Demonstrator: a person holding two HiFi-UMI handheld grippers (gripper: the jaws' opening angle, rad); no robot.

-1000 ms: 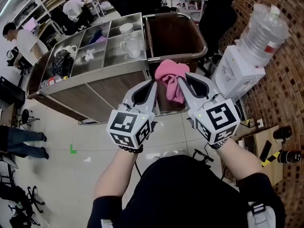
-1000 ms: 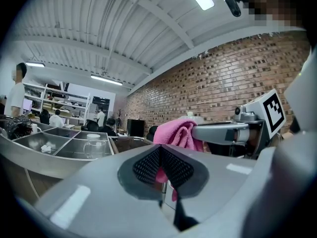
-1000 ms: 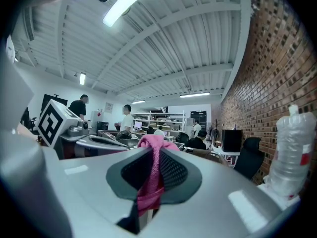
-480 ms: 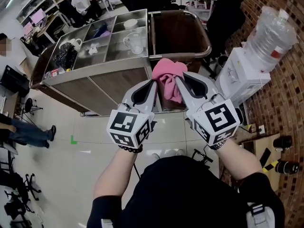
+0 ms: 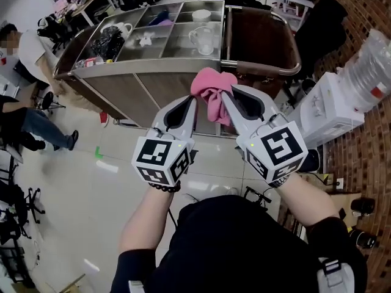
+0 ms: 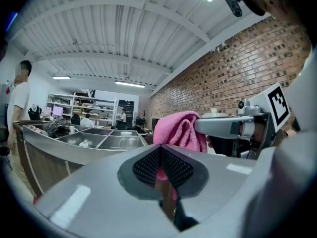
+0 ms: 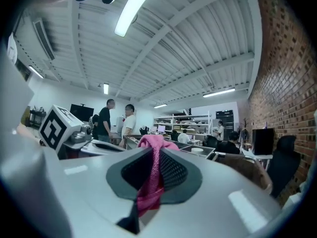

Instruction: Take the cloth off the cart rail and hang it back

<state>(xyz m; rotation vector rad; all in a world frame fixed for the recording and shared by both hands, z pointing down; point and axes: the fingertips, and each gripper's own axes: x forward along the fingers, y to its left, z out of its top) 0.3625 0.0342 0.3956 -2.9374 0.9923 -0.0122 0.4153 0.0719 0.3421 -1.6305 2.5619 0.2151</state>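
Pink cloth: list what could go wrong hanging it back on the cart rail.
The pink cloth hangs bunched between the left gripper and right gripper, so it may drape unevenly on the cart rail and slide off. In the left gripper view only a sliver of cloth shows in its grip; that hold may slip.
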